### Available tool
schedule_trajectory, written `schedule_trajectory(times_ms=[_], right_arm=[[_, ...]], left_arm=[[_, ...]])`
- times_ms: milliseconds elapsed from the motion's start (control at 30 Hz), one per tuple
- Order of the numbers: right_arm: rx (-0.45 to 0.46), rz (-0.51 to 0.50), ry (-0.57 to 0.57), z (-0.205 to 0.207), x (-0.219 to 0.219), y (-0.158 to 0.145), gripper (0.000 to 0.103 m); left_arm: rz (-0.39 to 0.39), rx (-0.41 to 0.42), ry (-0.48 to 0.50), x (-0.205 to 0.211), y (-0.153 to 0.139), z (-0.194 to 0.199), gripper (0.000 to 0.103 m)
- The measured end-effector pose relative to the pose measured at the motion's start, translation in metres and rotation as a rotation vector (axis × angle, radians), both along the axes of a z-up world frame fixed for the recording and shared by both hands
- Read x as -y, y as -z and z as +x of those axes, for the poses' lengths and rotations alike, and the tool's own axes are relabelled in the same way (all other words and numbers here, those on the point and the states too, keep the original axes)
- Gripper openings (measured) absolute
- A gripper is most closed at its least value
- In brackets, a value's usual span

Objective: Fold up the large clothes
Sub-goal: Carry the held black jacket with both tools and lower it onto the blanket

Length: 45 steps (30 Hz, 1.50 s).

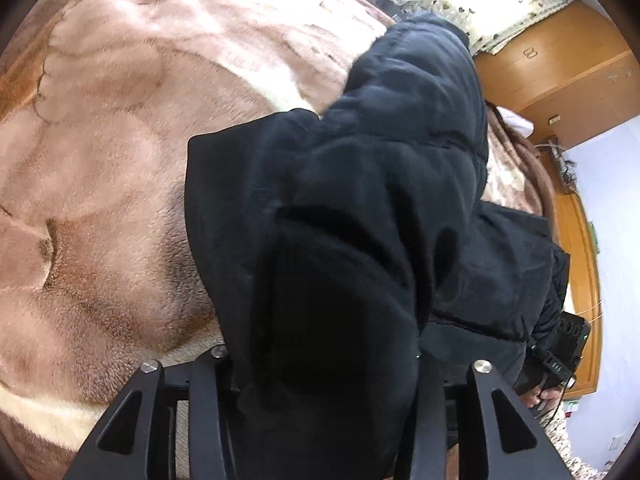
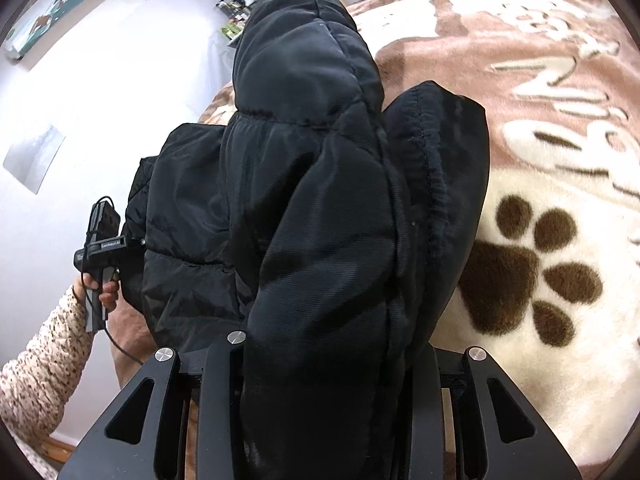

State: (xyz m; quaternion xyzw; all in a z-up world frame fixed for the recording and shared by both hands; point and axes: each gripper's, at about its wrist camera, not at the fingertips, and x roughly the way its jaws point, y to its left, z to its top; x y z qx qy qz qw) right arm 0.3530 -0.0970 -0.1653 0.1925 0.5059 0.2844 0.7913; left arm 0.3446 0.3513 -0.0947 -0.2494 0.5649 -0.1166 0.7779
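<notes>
A large black puffer jacket (image 1: 380,184) hangs bunched in front of both cameras, lifted above the bed. My left gripper (image 1: 324,364) is shut on a thick fold of the black jacket; the cloth hides its fingertips. My right gripper (image 2: 320,360) is shut on another padded fold of the jacket (image 2: 312,184), fingertips also hidden. The right gripper's body shows at the far right of the left wrist view (image 1: 560,352), partly behind the jacket. The left gripper's handle shows at the left of the right wrist view (image 2: 98,248), held by a hand.
A plush pink-brown blanket (image 1: 120,160) covers the bed below, with white lettering and a brown paw print (image 2: 532,276). A wooden wardrobe (image 1: 560,80) stands past the bed. A white wall (image 2: 100,100) and a cluttered shelf (image 2: 240,8) lie on the other side.
</notes>
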Motion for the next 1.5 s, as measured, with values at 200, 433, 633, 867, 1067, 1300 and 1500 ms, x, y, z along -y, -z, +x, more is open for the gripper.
schedule_trajectory(times_ms=[200,433,633,867,1067,1300,1500], right_arm=[[-0.027,-0.001,0.004,0.005,0.008,0.015,0.040],[-0.051,0.001,0.005,-0.004,0.015,-0.006,0.047],[-0.096,-0.007,0.034,-0.009,0.028,-0.040,0.059],[-0.101,-0.051,0.037,-0.008,0.032,-0.046,0.066],[-0.108,-0.067,0.040,-0.007,0.039,-0.048,0.076],[-0.093,-0.108,0.048,-0.009,0.045,-0.055,0.079],[-0.056,-0.140,0.087,-0.015,0.050,-0.073,0.079]], left_arm=[[-0.005,0.000,0.002,-0.001,0.012,0.001,0.055],[-0.033,-0.001,-0.013,-0.013,0.027,0.000,0.066],[-0.032,-0.001,-0.038,-0.016,0.028,-0.003,0.069],[-0.053,-0.008,-0.061,-0.021,0.025,-0.012,0.071],[-0.048,-0.003,-0.078,-0.026,0.022,-0.015,0.077],[-0.035,0.014,-0.120,-0.040,0.010,-0.027,0.082],[-0.007,0.068,-0.172,-0.053,-0.013,-0.042,0.082]])
